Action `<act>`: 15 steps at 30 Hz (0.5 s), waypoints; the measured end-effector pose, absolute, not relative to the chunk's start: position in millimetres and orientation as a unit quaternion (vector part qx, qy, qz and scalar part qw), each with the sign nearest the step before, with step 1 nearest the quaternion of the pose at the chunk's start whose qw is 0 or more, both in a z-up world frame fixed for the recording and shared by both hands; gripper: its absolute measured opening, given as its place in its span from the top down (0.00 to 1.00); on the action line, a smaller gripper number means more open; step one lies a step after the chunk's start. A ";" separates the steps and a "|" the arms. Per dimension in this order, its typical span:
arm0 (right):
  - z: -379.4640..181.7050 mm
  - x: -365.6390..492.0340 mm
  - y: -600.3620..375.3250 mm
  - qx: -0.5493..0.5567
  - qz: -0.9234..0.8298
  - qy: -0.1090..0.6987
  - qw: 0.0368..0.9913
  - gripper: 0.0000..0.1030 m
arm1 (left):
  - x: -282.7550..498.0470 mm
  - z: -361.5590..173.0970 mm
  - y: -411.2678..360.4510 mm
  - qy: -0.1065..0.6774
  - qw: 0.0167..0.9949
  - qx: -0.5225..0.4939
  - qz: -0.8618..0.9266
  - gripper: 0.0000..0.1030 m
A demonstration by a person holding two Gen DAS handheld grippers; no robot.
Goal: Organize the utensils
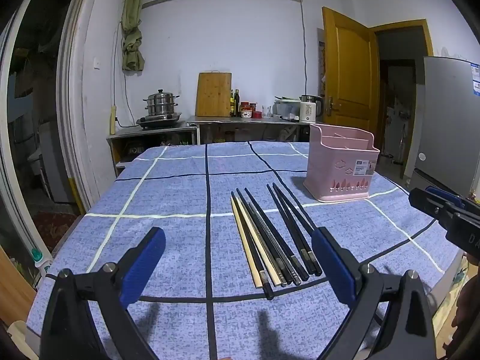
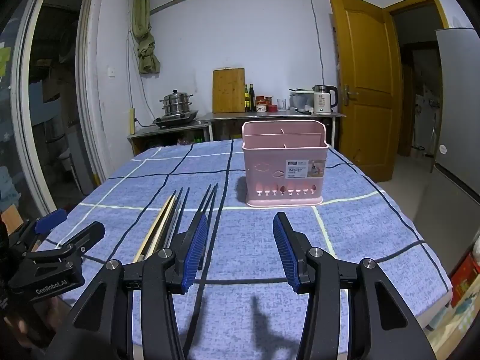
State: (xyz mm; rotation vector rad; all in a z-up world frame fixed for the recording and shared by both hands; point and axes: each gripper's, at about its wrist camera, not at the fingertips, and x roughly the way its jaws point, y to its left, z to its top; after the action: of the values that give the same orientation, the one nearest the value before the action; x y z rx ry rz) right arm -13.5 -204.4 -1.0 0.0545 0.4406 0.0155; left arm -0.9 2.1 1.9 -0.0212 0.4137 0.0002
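Several chopsticks (image 1: 270, 237), mostly black with two pale ones, lie side by side on the blue checked tablecloth (image 1: 168, 186). A pink divided utensil basket (image 1: 342, 168) stands upright beyond them to the right. My left gripper (image 1: 238, 240) hovers wide open over the near ends of the chopsticks, nothing between its blue pads. In the right wrist view the basket (image 2: 283, 165) is straight ahead and the chopsticks (image 2: 180, 216) lie to the left. My right gripper (image 2: 240, 225) is open and empty above the cloth. Each gripper shows at the other view's edge.
The table ends close behind the basket, with a steel counter (image 2: 270, 115) holding a cutting board, bottles and a kettle beyond. A stove with a steamer pot (image 1: 160, 105) stands at the left. A grey fridge (image 1: 450, 120) and yellow door (image 2: 363, 90) are on the right.
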 end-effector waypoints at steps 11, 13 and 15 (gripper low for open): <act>-1.9 -14.5 -203.7 0.026 0.007 0.220 0.975 0.54 | 1.0 1.4 -2.7 0.206 0.978 -0.010 -0.004 0.03; -1.8 -14.1 -204.2 0.027 0.008 0.220 0.975 0.54 | 0.8 1.8 -2.2 0.206 0.978 -0.011 -0.005 0.03; -2.7 -13.9 -205.0 0.026 0.008 0.221 0.975 0.54 | 0.9 2.4 -2.2 0.206 0.978 -0.010 -0.005 0.03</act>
State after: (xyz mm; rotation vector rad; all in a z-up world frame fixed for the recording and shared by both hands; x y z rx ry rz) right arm -13.9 -205.0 -2.7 0.0524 0.4453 0.0154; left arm 0.9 -2.2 2.4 -0.0195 0.4156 -0.0097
